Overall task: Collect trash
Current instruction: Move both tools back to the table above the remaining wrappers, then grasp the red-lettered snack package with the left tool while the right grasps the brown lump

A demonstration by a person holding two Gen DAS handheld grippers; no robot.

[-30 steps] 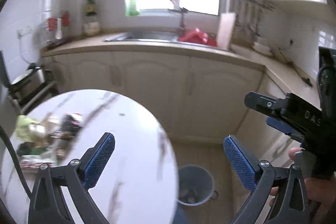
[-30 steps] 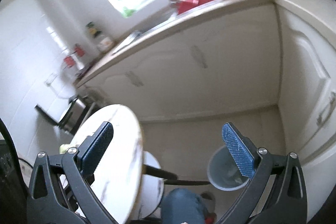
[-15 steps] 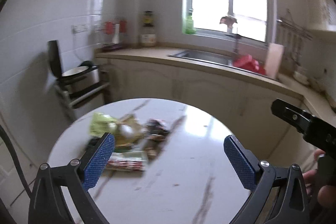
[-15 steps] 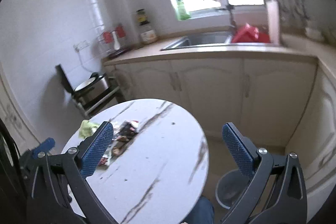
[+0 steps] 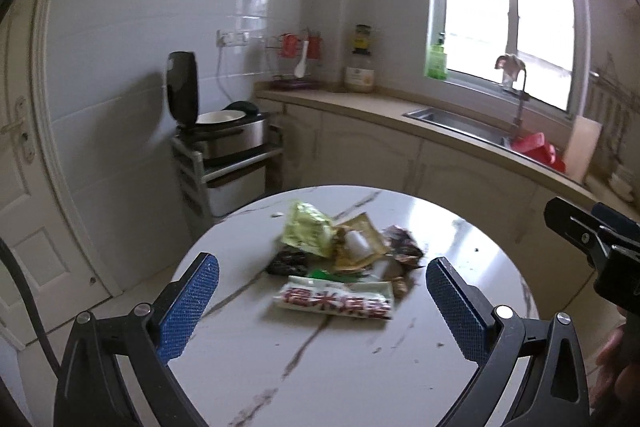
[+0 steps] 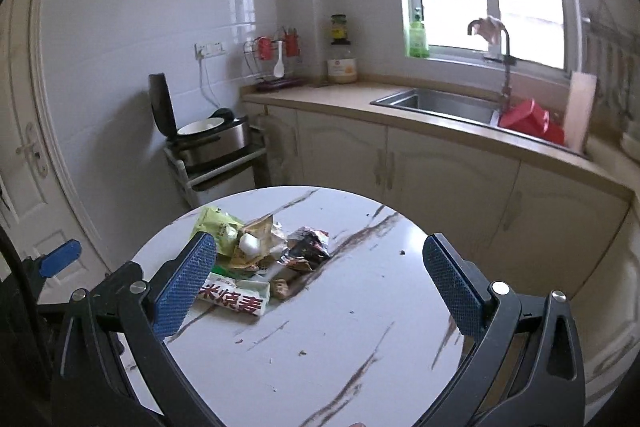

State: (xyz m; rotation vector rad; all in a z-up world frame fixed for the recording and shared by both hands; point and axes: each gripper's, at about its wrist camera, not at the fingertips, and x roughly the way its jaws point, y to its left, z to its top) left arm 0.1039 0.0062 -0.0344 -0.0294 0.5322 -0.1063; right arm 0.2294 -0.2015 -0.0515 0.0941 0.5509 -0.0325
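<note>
A pile of trash lies on the round white marble table (image 5: 460,255): a green-yellow wrapper (image 5: 306,231), a brown crumpled wrapper (image 5: 358,243), a dark wrapper (image 5: 402,241), and a long white packet with red characters (image 5: 336,301). The same pile shows in the right wrist view, with the green wrapper (image 6: 216,227), the dark wrapper (image 6: 308,245) and the white packet (image 6: 236,297). My left gripper (image 5: 320,305) is open and empty, above the table just short of the pile. My right gripper (image 6: 318,285) is open and empty, with the pile by its left finger.
A kitchen counter (image 6: 440,125) with a sink (image 6: 436,103) and a red item (image 6: 524,119) runs behind the table. A rice cooker (image 5: 224,131) with its lid up stands on a rack at the left. A white door (image 5: 20,195) is at the far left. The right gripper's body (image 5: 600,239) shows at the left view's right edge.
Both views have swung left from the floor and the grey bin toward the table. The trash pile now sits centred and closer. Both grippers stay open.
</note>
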